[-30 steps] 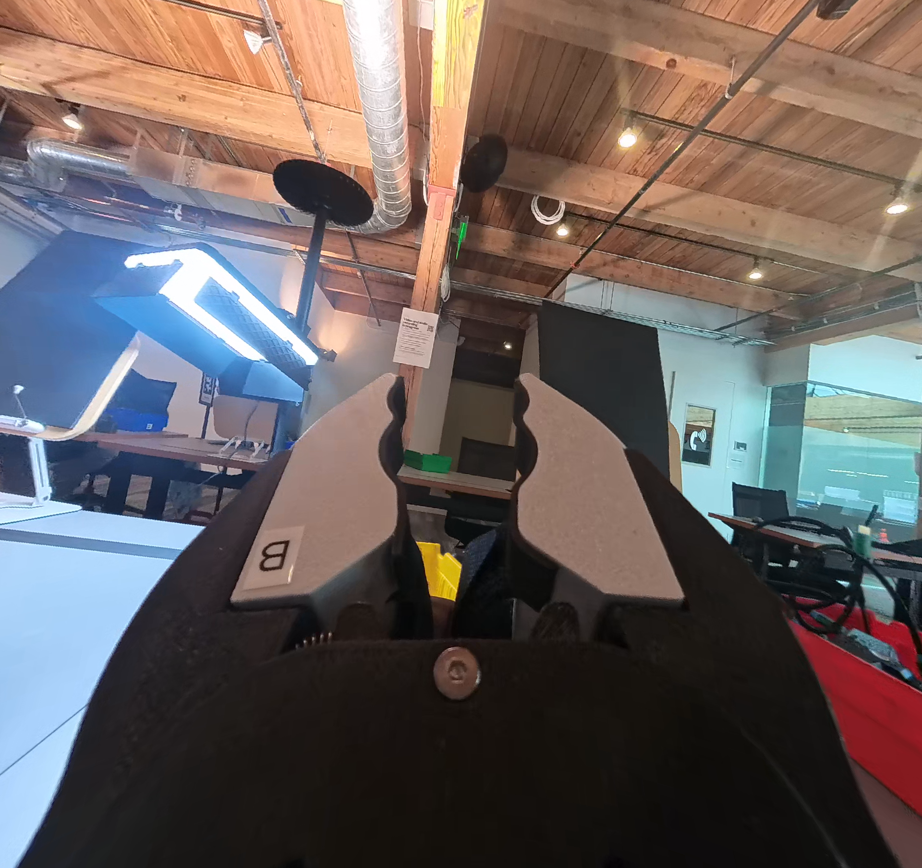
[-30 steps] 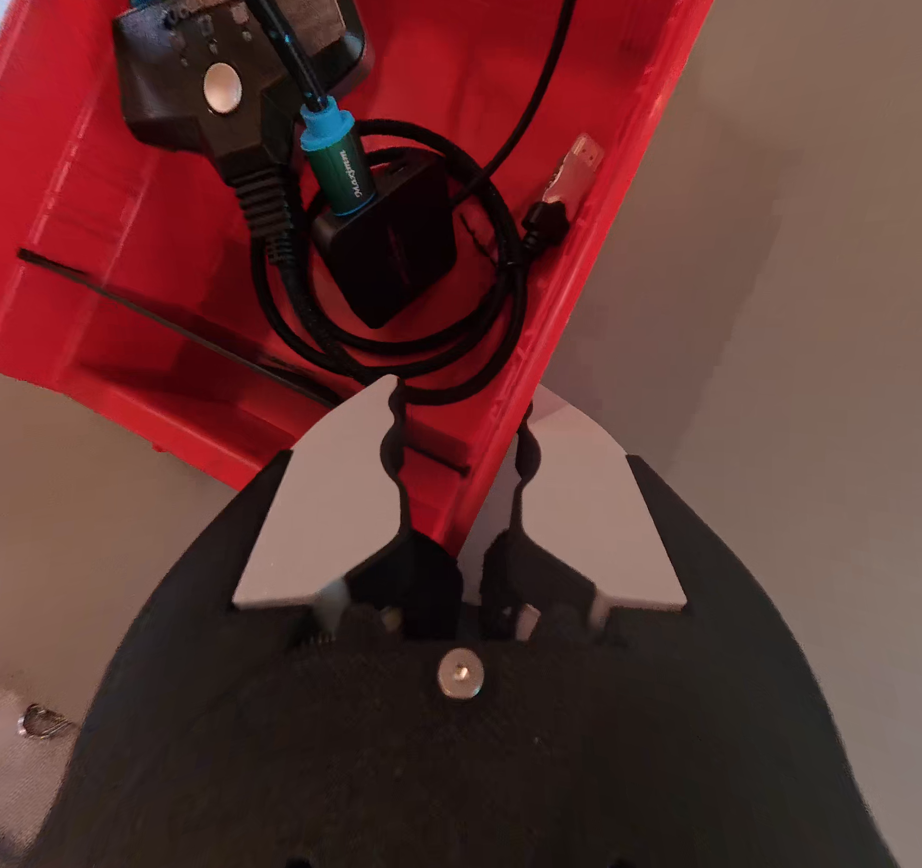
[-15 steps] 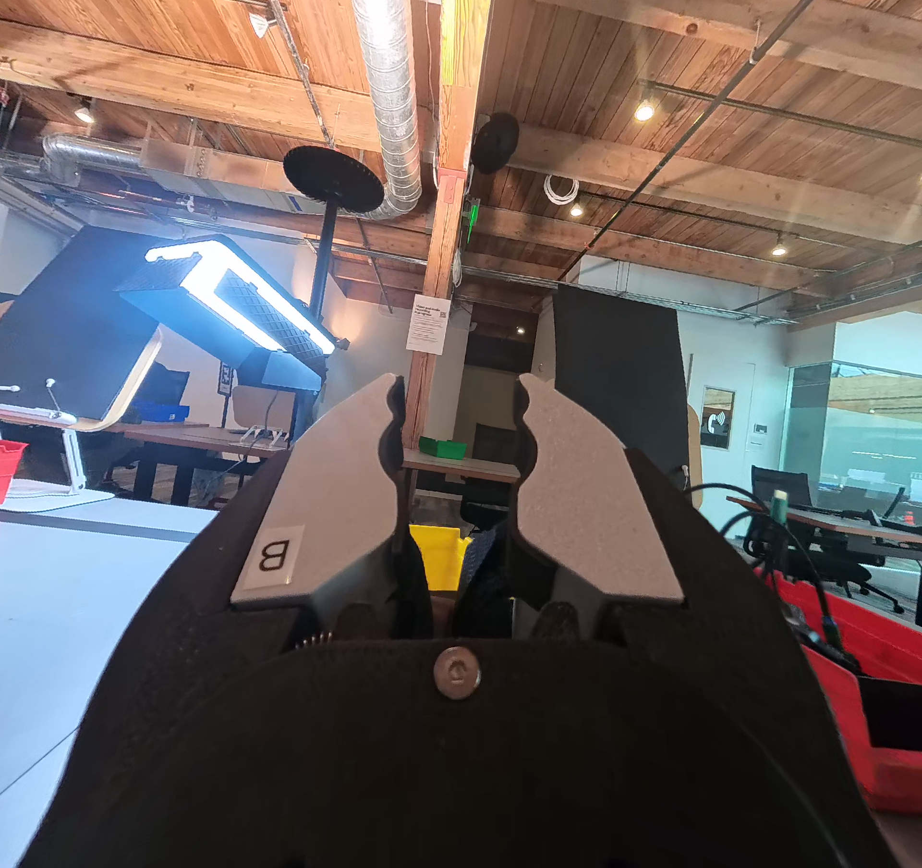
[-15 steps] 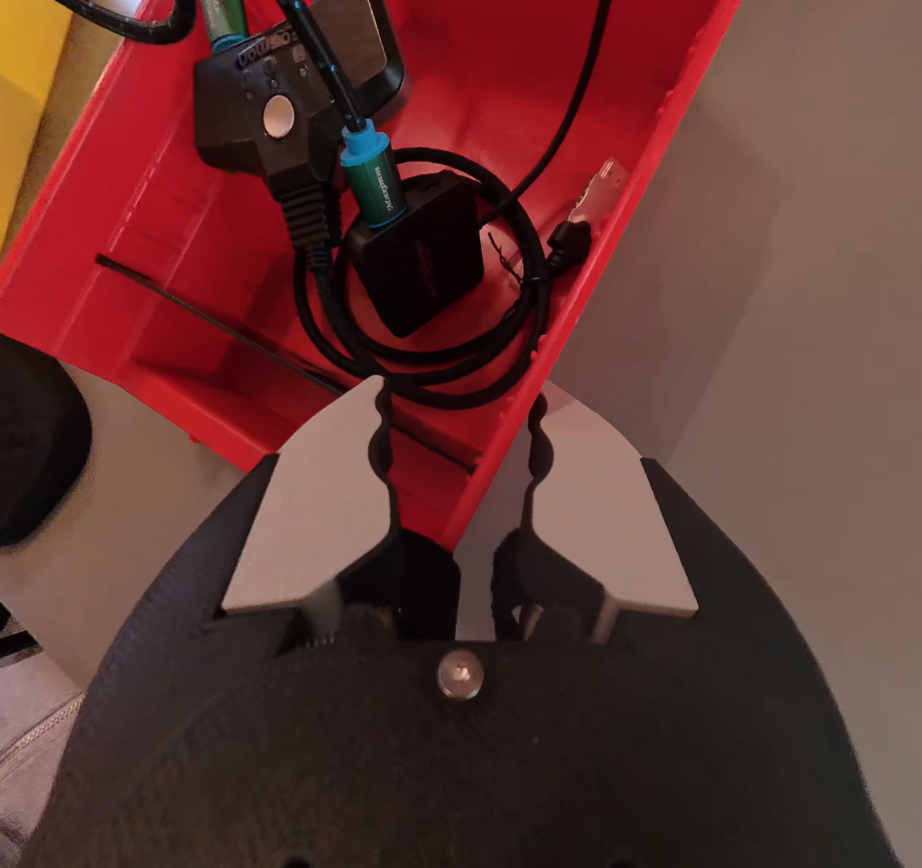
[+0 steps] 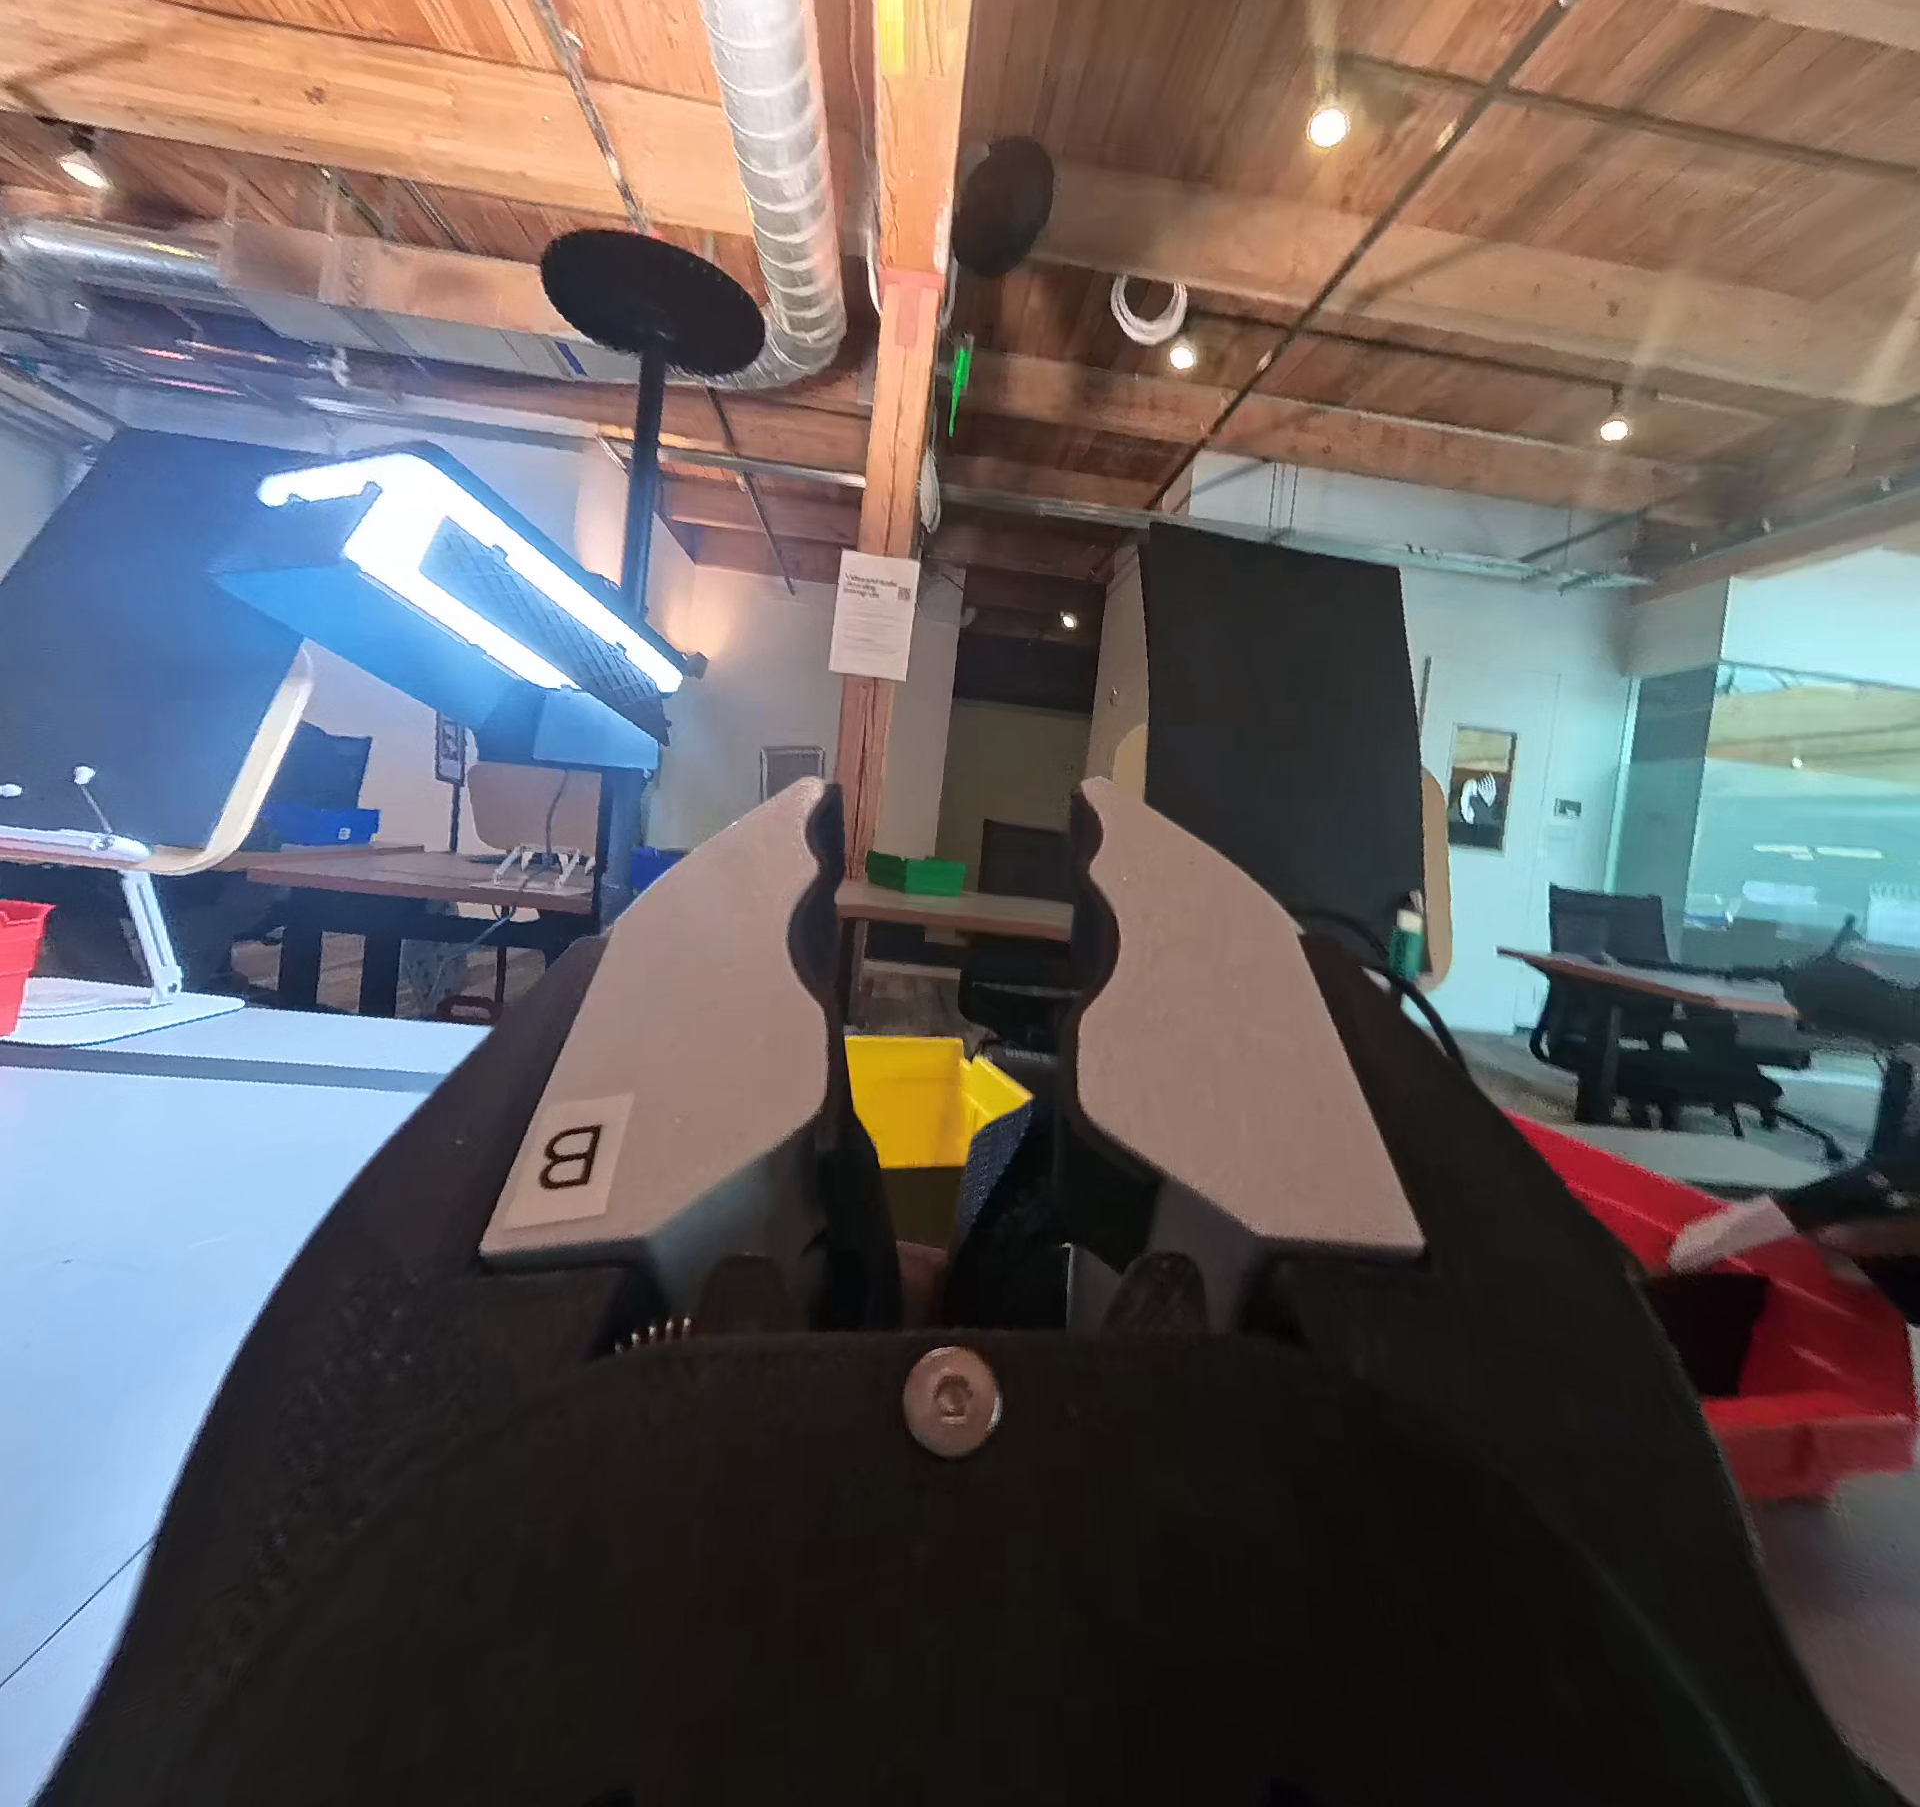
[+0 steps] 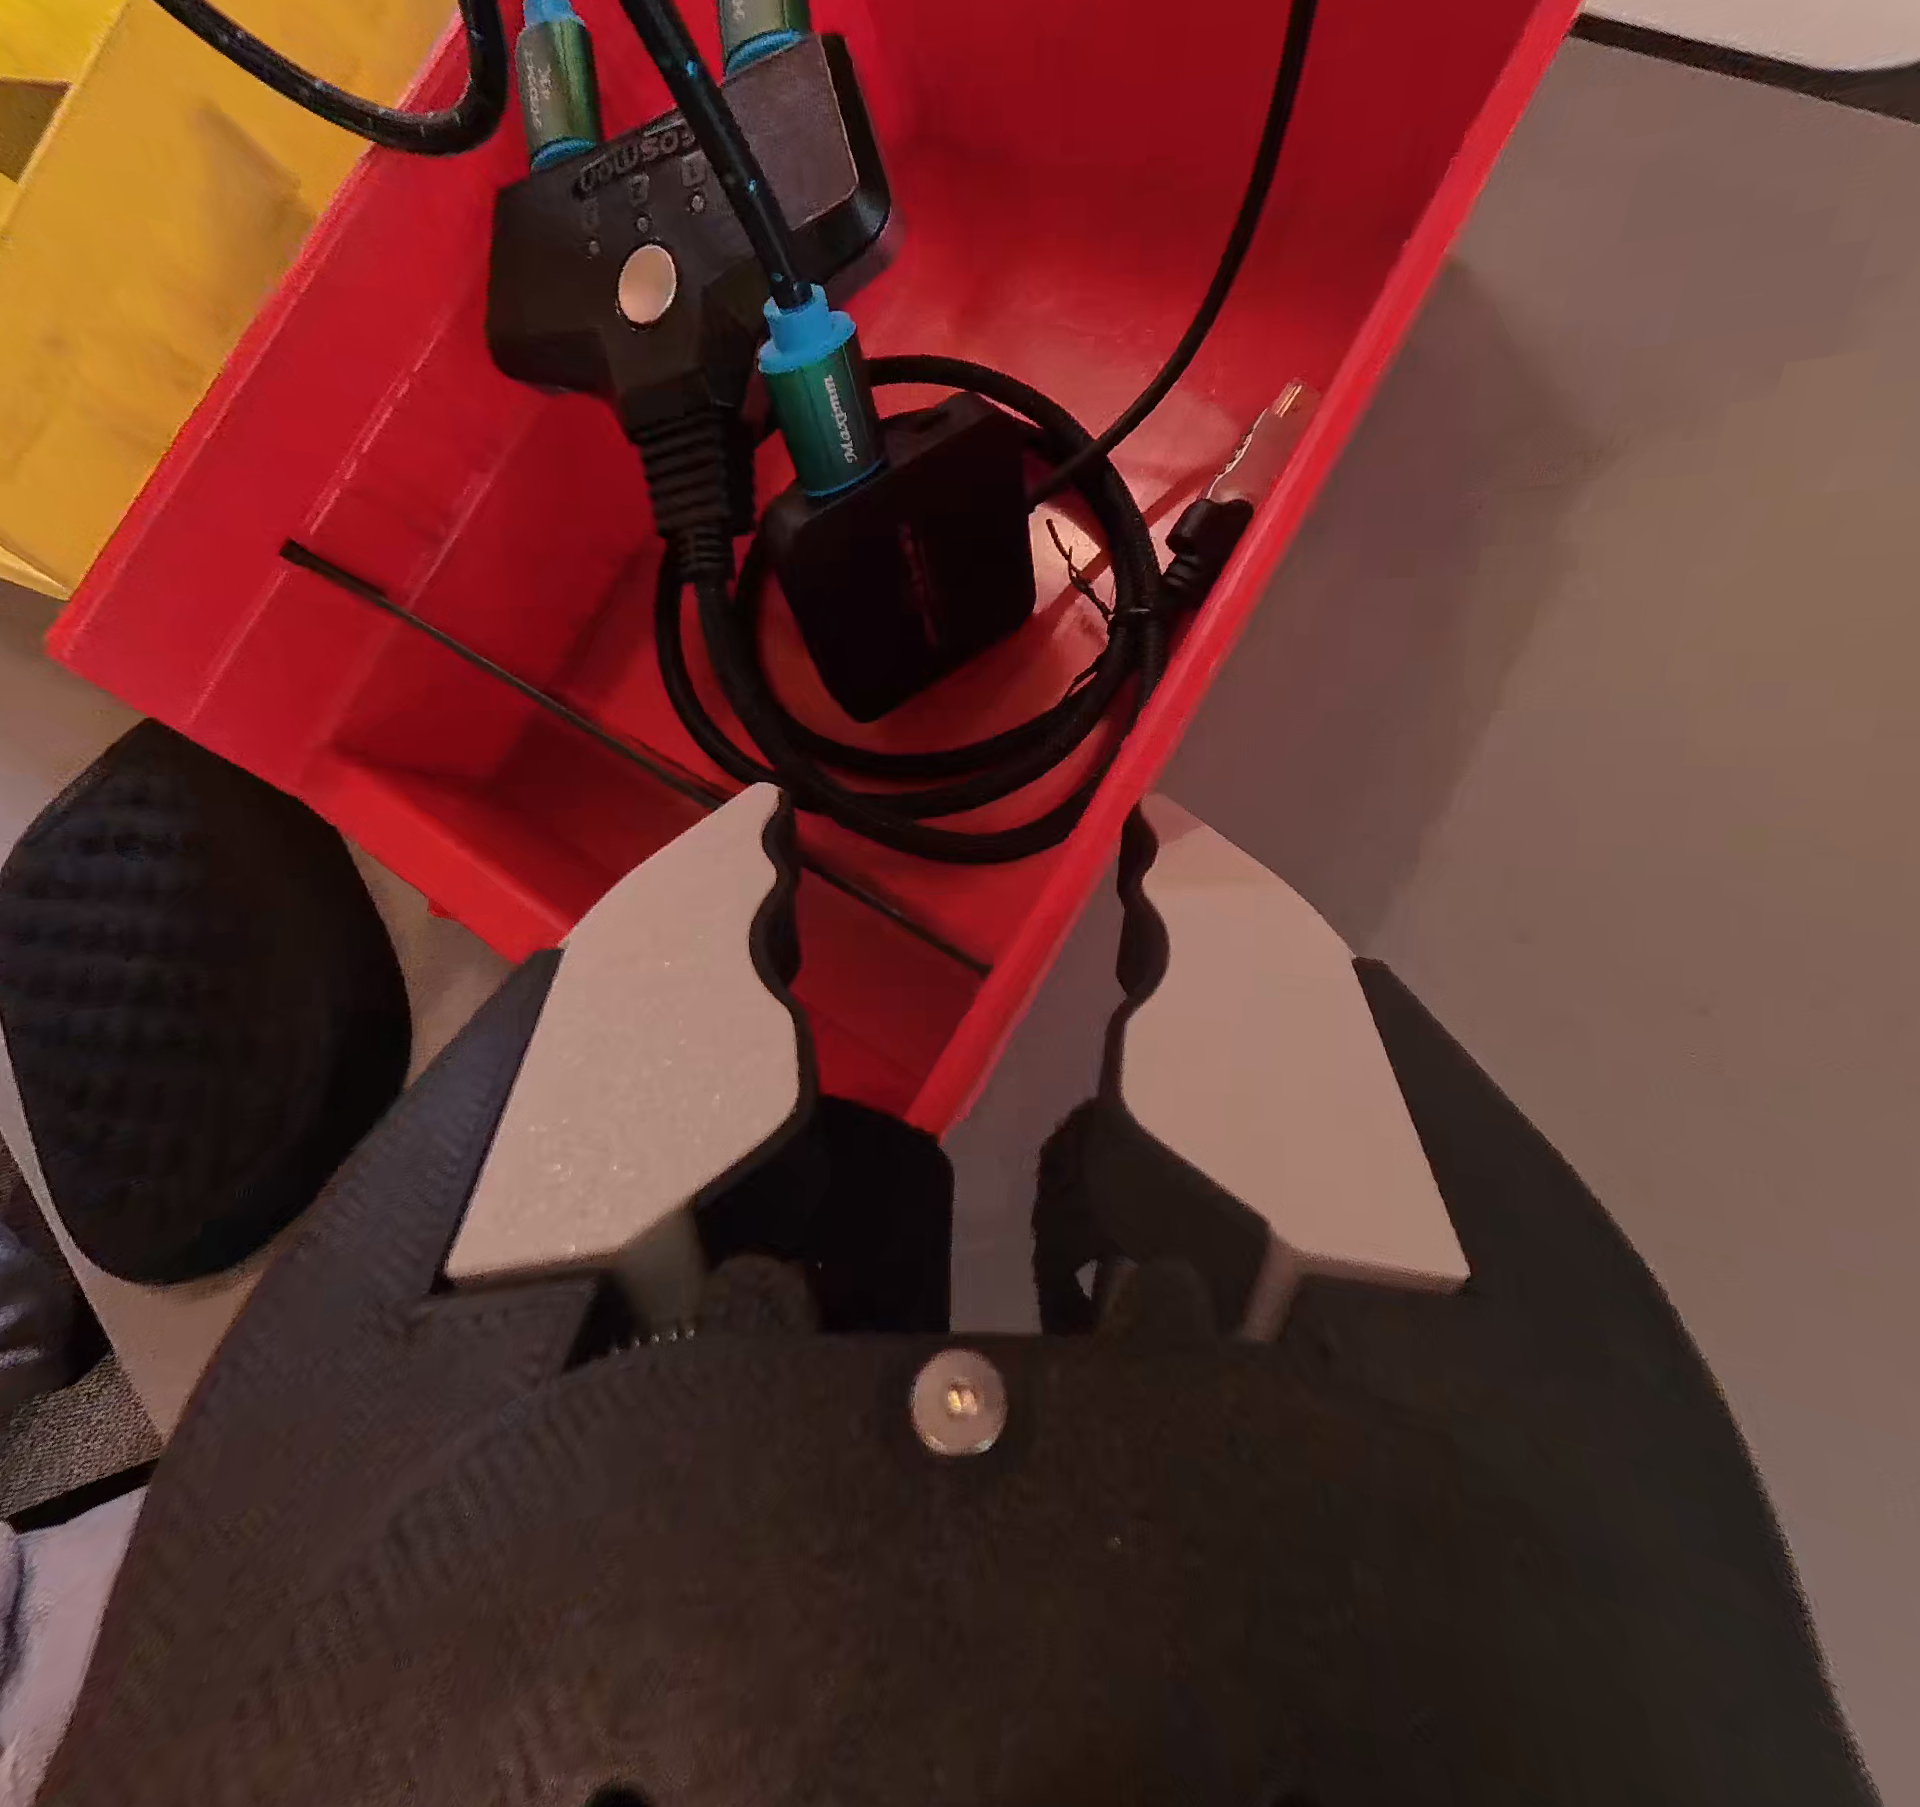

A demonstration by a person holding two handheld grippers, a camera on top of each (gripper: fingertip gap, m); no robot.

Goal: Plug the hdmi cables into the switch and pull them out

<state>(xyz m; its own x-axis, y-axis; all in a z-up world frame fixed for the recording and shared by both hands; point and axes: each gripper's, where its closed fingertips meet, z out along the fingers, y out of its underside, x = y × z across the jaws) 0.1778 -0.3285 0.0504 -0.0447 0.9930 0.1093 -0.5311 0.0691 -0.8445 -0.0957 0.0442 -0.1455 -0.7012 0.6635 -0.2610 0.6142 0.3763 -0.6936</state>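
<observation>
Plugs [image 6: 826, 412] sit in the switch [image 6: 623, 282] inside a red bin [image 6: 1039, 147], rigid metal shells best pinched crosswise, as both hand-held grippers [image 6: 951, 843] [image 5: 951, 812] hover agape, empty.

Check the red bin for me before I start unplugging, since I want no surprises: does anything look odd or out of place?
Mostly tidy. One loose metal-tipped connector leans against the red bin wall, plugged into nothing. A frayed thread sticks off the coiled black cable. No visible damage.
</observation>
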